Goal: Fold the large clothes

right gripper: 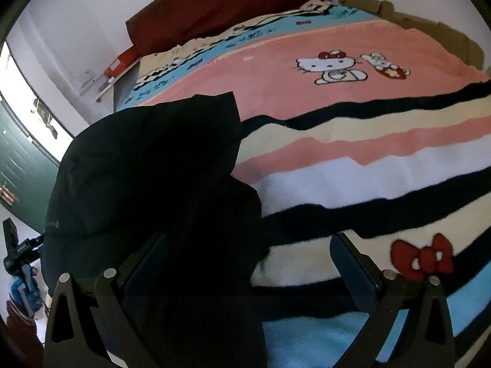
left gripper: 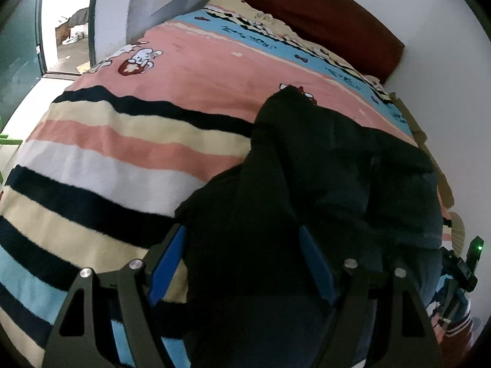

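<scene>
A large black garment (left gripper: 322,178) lies bunched on a bed covered with a striped pink cartoon blanket (left gripper: 190,70). My left gripper (left gripper: 242,239) is open, its blue-padded fingers (left gripper: 167,260) standing on either side of the garment's near edge, with cloth between them. In the right wrist view the same garment (right gripper: 147,165) lies at the left and the blanket (right gripper: 353,141) spreads to the right. My right gripper (right gripper: 248,245) is open over the garment's right edge. Its left finger (right gripper: 144,260) is over the cloth, its right finger (right gripper: 353,260) over the blanket.
A dark red headboard (left gripper: 322,9) stands against the white wall. A doorway with a glass door (left gripper: 61,21) is at the far left. Cardboard (right gripper: 429,27) lines the far side of the bed. A small tripod device with a green light (left gripper: 472,254) stands beside the bed.
</scene>
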